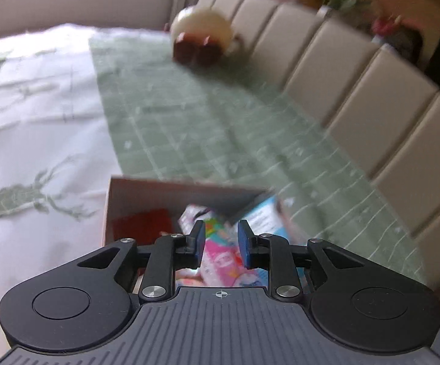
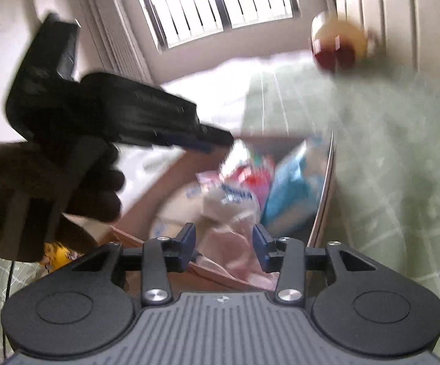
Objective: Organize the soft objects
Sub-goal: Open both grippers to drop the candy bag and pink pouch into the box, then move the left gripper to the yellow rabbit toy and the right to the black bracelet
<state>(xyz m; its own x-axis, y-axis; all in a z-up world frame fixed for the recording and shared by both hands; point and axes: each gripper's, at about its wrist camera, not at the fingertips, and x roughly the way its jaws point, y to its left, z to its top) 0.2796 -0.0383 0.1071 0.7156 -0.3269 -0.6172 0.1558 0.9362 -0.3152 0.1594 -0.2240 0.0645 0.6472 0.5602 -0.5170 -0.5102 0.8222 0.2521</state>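
Note:
An open cardboard box (image 1: pixel 183 184) lies on the bed, holding several colourful soft packets: a pink one (image 1: pixel 220 255), a light blue one (image 1: pixel 262 216) and a red item (image 1: pixel 144 222). My left gripper (image 1: pixel 221 237) hovers over the box with a small gap between its blue pads and nothing pressed between them. In the right wrist view my right gripper (image 2: pixel 224 243) stands open over the same box (image 2: pixel 323 200). A pink-and-white soft bundle (image 2: pixel 232 234) lies loose between its fingers. The left gripper (image 2: pixel 217 141) reaches in from the left, held by a dark-gloved hand (image 2: pixel 98 188).
A round cream and dark-red plush toy (image 1: pixel 201 36) sits far back against the padded beige headboard (image 1: pixel 356 85). The bed has a green checked cover (image 1: pixel 189 121) and a white sheet (image 1: pixel 37 106). A yellow item (image 2: pixel 57 254) lies outside the box's near left corner.

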